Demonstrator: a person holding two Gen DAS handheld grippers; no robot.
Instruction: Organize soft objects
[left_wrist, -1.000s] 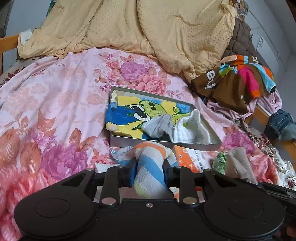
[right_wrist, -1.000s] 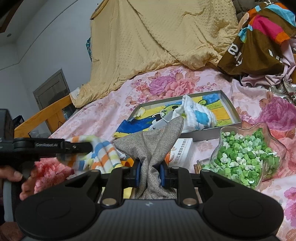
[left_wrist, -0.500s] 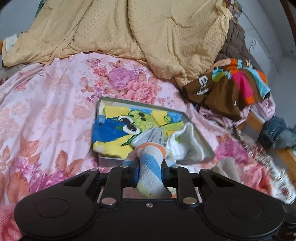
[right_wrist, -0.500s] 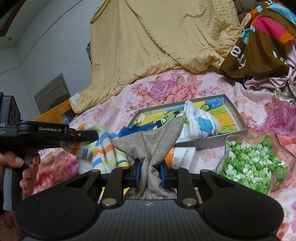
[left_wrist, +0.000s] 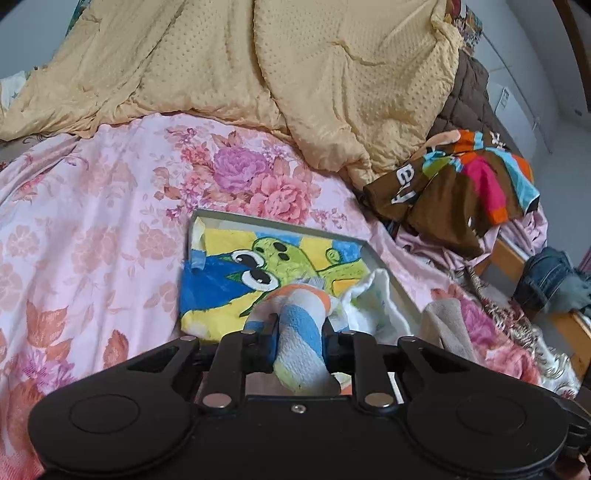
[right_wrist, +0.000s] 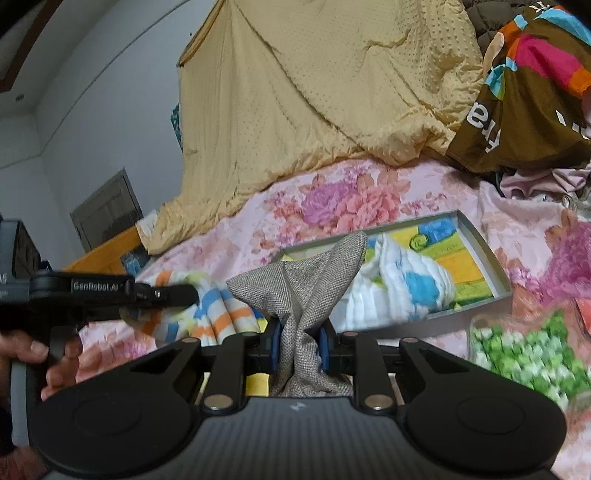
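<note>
1. Closer now to the grey tray (left_wrist: 388, 273) on the bed (left_wrist: 85, 221), the left gripper (left_wrist: 298, 341) has just squeezed tighter on the striped towel (left_wrist: 301, 347).
2. Right gripper (right_wrist: 298, 345) fingers clamp the grey cloth (right_wrist: 306, 284) before the tray; beside it a bowl (right_wrist: 532, 343) of green beads.

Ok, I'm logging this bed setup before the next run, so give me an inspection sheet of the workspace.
Surface: floral bedsheet, rumpled.
Job's things: grey tray holding a cartoon towel and a white cloth; striped cloth; grey cloth.
Clutter: bowl of green pieces, brown garment, yellow quilt.
Grippers: left gripper shut on the striped cloth, its jaws just closed further; right gripper shut on the grey cloth.
Cables: nothing seen.
Surroundings: wooden bed frame, wall.
</note>
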